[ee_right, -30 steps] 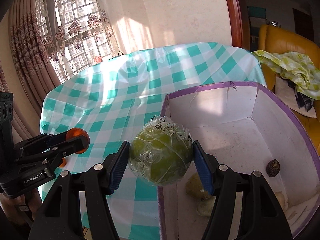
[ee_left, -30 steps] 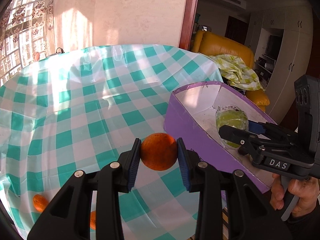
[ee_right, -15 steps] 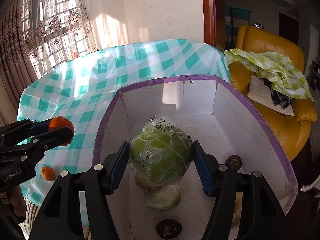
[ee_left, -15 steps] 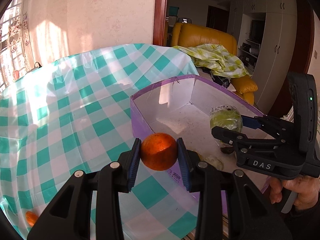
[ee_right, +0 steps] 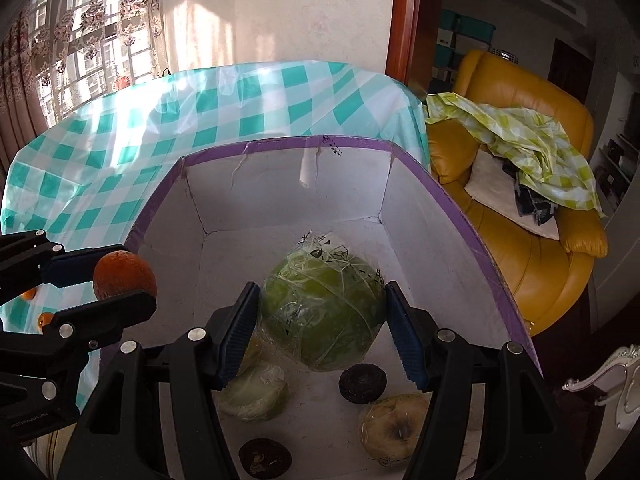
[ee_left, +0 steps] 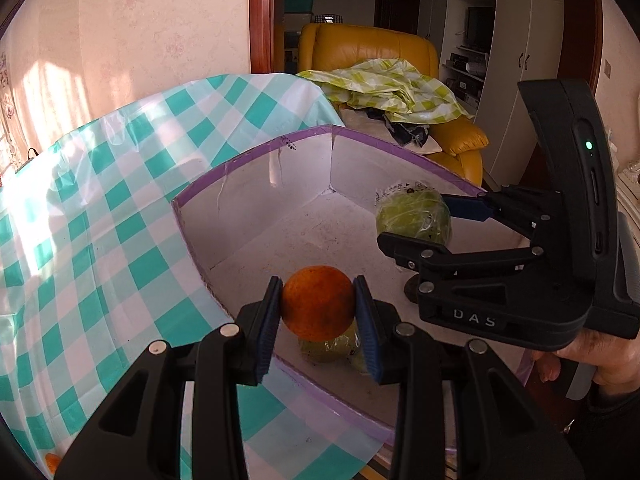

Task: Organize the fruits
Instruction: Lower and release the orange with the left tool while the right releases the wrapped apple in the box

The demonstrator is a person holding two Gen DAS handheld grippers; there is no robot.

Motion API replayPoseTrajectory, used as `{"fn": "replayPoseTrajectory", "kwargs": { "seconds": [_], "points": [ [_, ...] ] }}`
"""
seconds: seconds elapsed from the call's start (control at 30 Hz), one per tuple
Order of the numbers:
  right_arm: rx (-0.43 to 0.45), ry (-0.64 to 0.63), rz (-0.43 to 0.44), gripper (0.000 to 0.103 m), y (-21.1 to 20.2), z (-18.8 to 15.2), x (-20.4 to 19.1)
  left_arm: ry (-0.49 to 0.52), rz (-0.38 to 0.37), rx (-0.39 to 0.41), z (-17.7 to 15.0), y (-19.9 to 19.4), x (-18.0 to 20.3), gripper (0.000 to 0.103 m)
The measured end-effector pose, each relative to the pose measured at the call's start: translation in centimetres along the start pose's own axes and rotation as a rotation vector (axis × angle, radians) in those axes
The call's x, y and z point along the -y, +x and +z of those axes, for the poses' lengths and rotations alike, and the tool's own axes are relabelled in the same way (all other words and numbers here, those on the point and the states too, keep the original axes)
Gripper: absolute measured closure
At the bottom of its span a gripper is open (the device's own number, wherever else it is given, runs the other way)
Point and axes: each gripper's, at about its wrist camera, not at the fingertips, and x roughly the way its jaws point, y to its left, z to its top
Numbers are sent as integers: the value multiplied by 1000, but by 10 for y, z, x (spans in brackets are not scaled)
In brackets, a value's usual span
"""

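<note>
My left gripper (ee_left: 318,308) is shut on an orange (ee_left: 318,303) and holds it above the near left part of the purple-rimmed white box (ee_left: 256,156). My right gripper (ee_right: 322,316) is shut on a plastic-wrapped green fruit (ee_right: 322,312) and holds it above the box floor (ee_right: 256,248). The left gripper and orange (ee_right: 124,274) show at the left in the right wrist view. The right gripper and green fruit (ee_left: 414,216) show at the right in the left wrist view.
Inside the box lie a wrapped pale fruit (ee_right: 256,394), a yellowish wrapped apple (ee_right: 394,426) and two dark round fruits (ee_right: 362,382). Small oranges (ee_right: 44,318) lie on the teal checked tablecloth (ee_left: 100,200). A yellow armchair (ee_right: 520,216) stands right of the table.
Both grippers have moved right, from beside the box to over its inside, each still holding its fruit.
</note>
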Motion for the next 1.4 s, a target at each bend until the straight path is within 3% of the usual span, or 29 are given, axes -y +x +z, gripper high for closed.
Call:
{"fn": "replayPoseTrajectory", "kwargs": {
  "seconds": [0.2, 0.43, 0.67, 0.93, 1.13, 1.4],
  "points": [
    [-62, -3, 1, 41, 15, 1, 7, 35, -16, -51, 0, 26, 11, 67],
    [-160, -30, -61, 41, 33, -3, 5, 56, -6, -120, -3, 51, 15, 67],
    [-228, -21, -40, 41, 43, -4, 8, 113, 21, -164, -1, 60, 25, 67],
    [-296, -28, -49, 41, 52, -7, 6, 292, 118, -199, -8, 71, 44, 67],
    [-359, -16, -74, 40, 64, -14, 10, 368, 89, -251, -9, 84, 51, 67],
    [-369, -5, -89, 40, 67, -17, 12, 334, 55, -234, -11, 85, 45, 66]
  ]
}}
